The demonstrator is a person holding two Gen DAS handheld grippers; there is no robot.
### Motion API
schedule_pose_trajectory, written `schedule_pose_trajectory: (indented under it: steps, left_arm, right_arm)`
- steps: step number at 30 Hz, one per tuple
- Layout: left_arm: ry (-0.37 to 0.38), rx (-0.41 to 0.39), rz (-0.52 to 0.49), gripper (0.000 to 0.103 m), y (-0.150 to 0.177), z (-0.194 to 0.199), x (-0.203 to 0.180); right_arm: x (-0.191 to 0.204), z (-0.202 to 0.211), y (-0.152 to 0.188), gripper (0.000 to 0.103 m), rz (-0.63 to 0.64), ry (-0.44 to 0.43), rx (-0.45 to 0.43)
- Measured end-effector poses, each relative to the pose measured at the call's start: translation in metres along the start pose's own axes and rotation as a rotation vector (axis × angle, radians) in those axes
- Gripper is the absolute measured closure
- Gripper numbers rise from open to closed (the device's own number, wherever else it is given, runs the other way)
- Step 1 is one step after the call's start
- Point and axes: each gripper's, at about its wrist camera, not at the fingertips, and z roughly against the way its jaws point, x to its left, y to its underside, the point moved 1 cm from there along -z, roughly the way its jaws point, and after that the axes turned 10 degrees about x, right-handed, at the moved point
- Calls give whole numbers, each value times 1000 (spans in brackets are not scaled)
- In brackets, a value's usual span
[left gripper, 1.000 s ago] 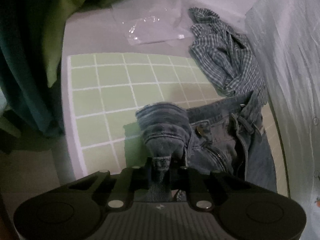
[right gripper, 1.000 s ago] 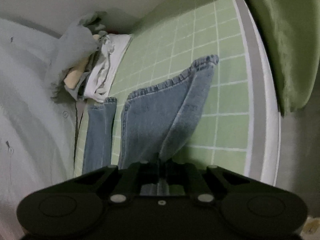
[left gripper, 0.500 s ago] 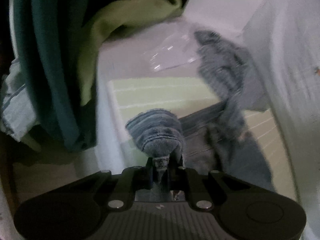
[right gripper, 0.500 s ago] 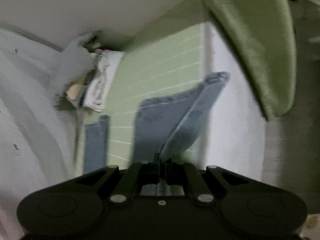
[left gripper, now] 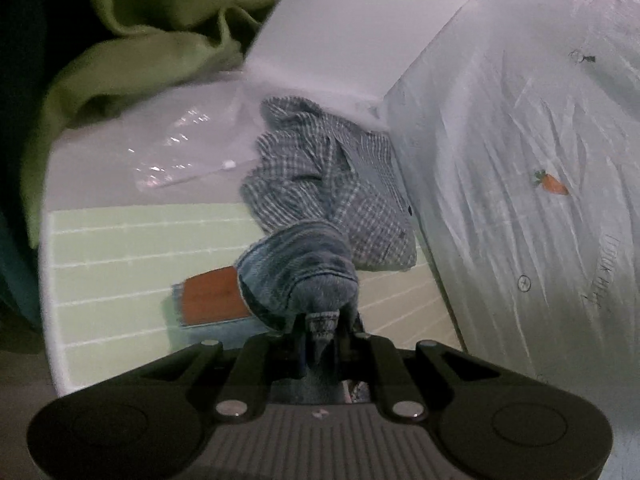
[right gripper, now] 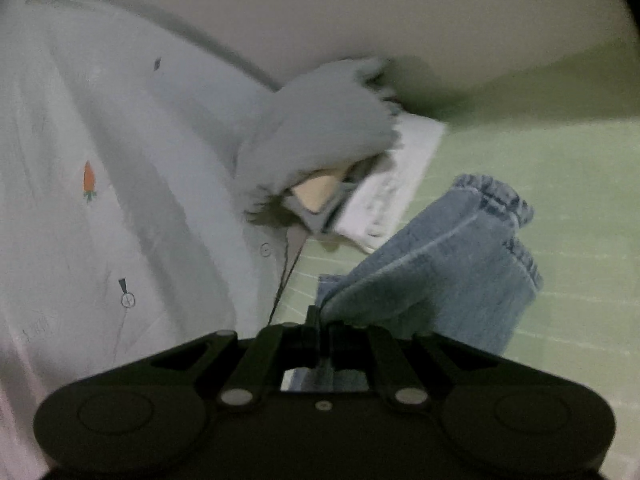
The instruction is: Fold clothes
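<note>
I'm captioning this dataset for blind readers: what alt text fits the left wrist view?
The left gripper is shut on a bunched fold of jeans, held above a green grid mat. Behind lie a crumpled checked shirt and a clear plastic bag; a pale carrot-print garment fills the right.

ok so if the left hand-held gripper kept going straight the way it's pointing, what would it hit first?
Apart from the jeans it is shut on, probably the crumpled plaid shirt directly beyond the left hand-held gripper, lying on the green grid mat. Depth is hard to judge in this fisheye view, so it might meet the mat first.
</note>
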Motion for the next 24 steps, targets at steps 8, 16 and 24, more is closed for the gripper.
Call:
schedule_pose_trajectory:
  steps: [8,16,24]
  left_arm:
    - [-41,22,19,87,-28,-78,-57]
    - [-117,-62,-101,16,-26,-108,-98]
    - [-274,113,-321,16,38,-123,-81]
  right_arm:
    - [60,-124,-24,99,52,76,80]
    - [106,-216,-19,45,268,160,111]
    - [28,-183,16,42,388,455,156]
